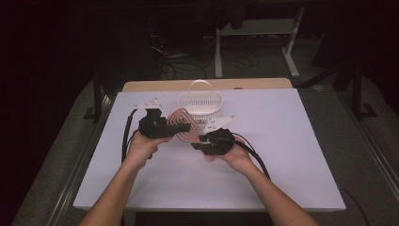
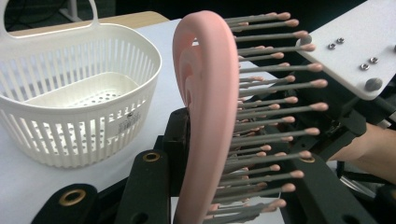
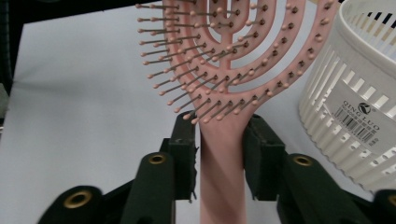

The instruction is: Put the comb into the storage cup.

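Observation:
A pink hairbrush (image 1: 181,125) with pink-tipped grey bristles hangs above the white table, between both grippers. My right gripper (image 1: 207,139) is shut on its handle; in the right gripper view the pads (image 3: 187,149) press both sides of the handle (image 3: 222,177) just below the brush head (image 3: 224,70). My left gripper (image 1: 162,126) holds the head: one pad (image 2: 180,140) lies against the brush's back (image 2: 205,84) and the bristle tips reach the other jaw. A white slotted basket (image 1: 200,104) with a handle stands upright and empty just behind the brush.
The basket (image 2: 79,116) (image 3: 355,93) sits close to the brush head. The right gripper's pale plate (image 2: 355,51) and the hand (image 2: 373,149) are near the bristles. The white tabletop (image 1: 282,155) extends around the hands. Desk legs and cables lie on the dark floor beyond.

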The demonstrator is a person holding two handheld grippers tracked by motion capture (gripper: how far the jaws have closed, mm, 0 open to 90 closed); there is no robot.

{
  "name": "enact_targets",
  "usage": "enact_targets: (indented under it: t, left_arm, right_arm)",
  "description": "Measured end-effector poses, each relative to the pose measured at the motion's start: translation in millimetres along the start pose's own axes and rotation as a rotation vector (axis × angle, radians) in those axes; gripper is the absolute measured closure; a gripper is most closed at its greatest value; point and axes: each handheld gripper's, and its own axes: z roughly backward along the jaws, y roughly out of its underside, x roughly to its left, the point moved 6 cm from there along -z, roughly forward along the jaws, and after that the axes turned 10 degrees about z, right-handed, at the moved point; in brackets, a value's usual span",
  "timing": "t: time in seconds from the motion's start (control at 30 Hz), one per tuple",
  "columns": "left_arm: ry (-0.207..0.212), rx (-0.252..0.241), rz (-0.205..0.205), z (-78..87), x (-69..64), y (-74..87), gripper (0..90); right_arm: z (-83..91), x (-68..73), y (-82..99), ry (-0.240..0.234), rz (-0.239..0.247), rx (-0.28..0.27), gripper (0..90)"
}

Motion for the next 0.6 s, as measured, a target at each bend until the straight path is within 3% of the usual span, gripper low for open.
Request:
enact_targets:
  t: [0.27, 0.6]
  left_arm:
    - [-0.005, -0.018, 0.001, 4.0, 1.9, -2.1, 65.2]
    - [-0.020, -0.044, 0.004, 14.7, 6.9, -7.0, 65.2]
  right_arm:
    - [1.5, -2.6, -0.9, -0.023, -0.059, -0.028, 42.1]
    - [7.2, -8.8, 2.7, -0.012, -0.102, 0.002, 23.2]
